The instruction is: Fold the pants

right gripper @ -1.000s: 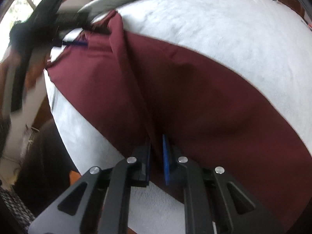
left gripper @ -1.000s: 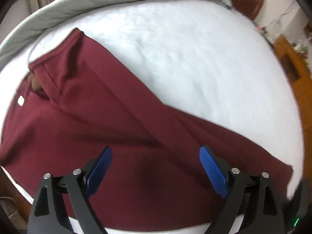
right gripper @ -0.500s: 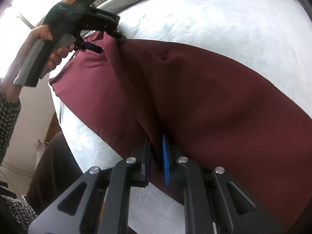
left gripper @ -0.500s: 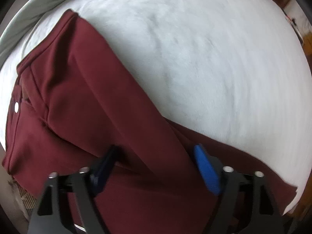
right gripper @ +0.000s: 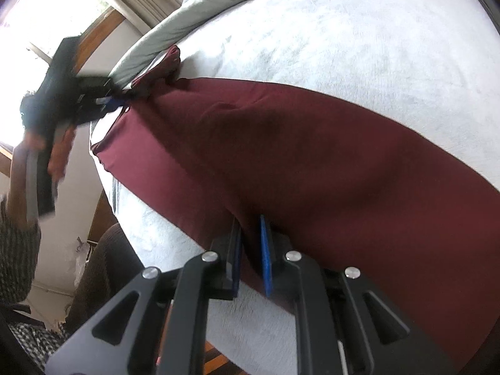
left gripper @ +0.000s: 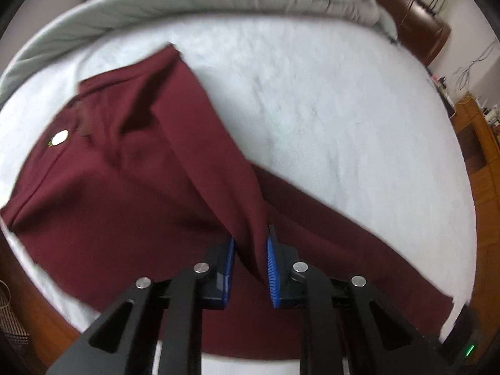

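Both grippers clamped on the pants point(left gripper: 131, 193): left gripper point(left gripper: 250, 265) pinches a raised ridge mid-garment, right gripper point(right gripper: 250, 256) the near edge, long axis running between them.

Black left gripper point(left gripper: 249, 268), blue pads point(left gripper: 271, 268), silver screws

There was one pair of maroon pants point(left gripper: 150, 187), spread across one bed point(left gripper: 328, 100), with one small white tag point(left gripper: 60, 137) showing on the fabric. One grey quilt point(left gripper: 193, 3) lay bunched along the far edge of the mattress. Two hand-held grippers were counted: the left hand-held gripper point(left gripper: 249, 259) and the right hand-held gripper point(right gripper: 250, 250), each with two fingers, and each pair of blue pads had a fold of cloth between them. One hand point(right gripper: 59, 153) showed at the left gripper's handle. One wooden cabinet point(left gripper: 478, 143) stood beside the bed.
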The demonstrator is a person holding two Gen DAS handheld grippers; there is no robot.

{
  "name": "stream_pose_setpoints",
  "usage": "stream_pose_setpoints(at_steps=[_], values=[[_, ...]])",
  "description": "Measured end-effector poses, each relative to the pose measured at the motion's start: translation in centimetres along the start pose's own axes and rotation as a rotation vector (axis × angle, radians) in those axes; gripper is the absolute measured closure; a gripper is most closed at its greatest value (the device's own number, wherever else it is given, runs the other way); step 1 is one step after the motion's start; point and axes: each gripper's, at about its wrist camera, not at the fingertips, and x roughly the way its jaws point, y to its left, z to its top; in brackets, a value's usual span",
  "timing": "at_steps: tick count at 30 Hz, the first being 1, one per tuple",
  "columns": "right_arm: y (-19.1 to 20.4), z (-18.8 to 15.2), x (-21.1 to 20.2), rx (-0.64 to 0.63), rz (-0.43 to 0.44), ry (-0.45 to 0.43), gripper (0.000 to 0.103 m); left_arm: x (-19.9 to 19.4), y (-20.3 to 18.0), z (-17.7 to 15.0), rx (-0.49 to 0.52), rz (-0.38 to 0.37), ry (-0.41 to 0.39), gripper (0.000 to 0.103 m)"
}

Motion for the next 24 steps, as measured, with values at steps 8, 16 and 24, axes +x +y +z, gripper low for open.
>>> stream_pose_setpoints(at_steps=[8, 16, 24], values=[[1.5, -2.4, 1.3, -0.071, -0.073, 0.083, 0.089, 0.3, 4.1, -8.4, -0.024, 0.021, -0.065, 0.085], [2.9, -1.5, 0.0, -0.071, -0.053, 0.061, 0.063, 0.6, 5.6, -6.7, -0.076, -0.039, -0.054, 0.063], [3.0, -2.0, 3.1, -0.051, -0.09, 0.133, 0.064, 2.4, 6.0, -7.1, -0.087, -0.022, -0.027, 0.058]])
